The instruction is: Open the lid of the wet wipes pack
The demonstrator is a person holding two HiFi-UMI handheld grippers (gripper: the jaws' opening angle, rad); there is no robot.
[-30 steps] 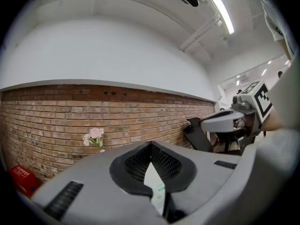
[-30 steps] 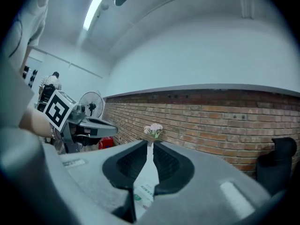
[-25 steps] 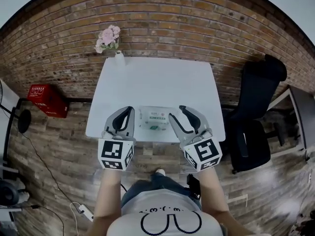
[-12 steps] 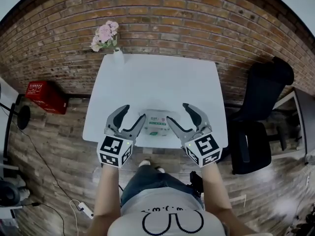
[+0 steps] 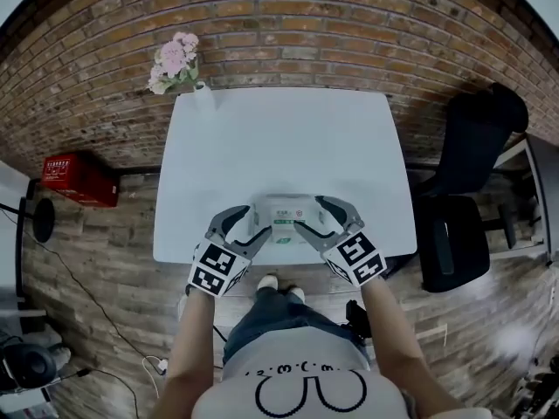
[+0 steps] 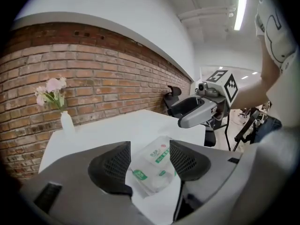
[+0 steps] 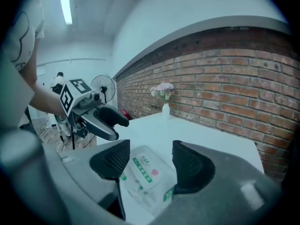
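A white table [image 5: 279, 147] stands against a red brick wall [image 5: 288, 24]. On its far left corner is a white vase [image 5: 203, 94] with pink flowers [image 5: 173, 64]. The floor [image 5: 96, 278] is of brown planks. A red crate [image 5: 79, 178] sits on it to the left, and a black office chair [image 5: 463, 199] to the right. A long ceiling lamp [image 6: 241, 8] is lit, and a standing fan [image 7: 103, 86] is farther back in the room.

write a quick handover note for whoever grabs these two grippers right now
Left gripper: open, fingers have just been opening, nothing gripped; at the pack's left end.
Right gripper: open, fingers have just been opening, nothing gripped; at the pack's right end.
Wet wipes pack: flat on the white table, by its near edge, between the two grippers.
Done: nothing on the pack yet.
Left: steady the pack, then lift its lid, which looks still shut.
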